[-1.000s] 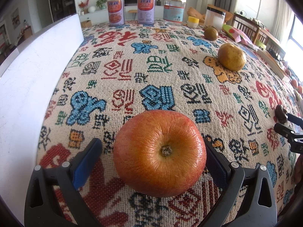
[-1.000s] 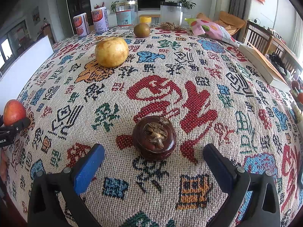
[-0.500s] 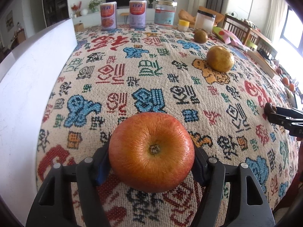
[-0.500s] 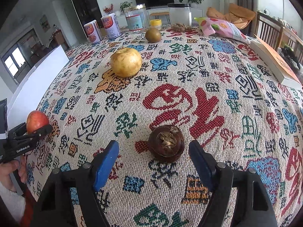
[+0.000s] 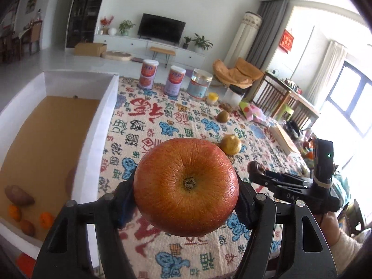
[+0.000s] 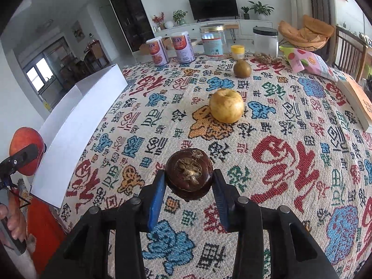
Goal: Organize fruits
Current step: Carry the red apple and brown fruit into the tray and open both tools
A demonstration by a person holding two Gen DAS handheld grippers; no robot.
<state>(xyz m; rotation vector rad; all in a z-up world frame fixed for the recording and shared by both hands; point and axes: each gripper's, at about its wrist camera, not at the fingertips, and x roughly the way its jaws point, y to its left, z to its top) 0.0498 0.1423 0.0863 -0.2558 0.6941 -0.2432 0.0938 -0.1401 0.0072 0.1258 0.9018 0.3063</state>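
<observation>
My left gripper is shut on a red apple and holds it above the patterned tablecloth, just right of a white box with a brown floor. My right gripper is shut on a dark brown mangosteen, lifted off the cloth. The right gripper with the mangosteen also shows in the left wrist view. A yellow pear and a small brown-green fruit lie on the cloth farther back. The apple also shows at the far left of the right wrist view.
The box holds a sweet potato, two small oranges and a brown fruit. Cans, jars, a snack bag and a book stand along the table's far and right edges.
Both grippers closed on their fruits and lifted them off the cloth. The left gripper rose high, and the inside of the box came into view.
</observation>
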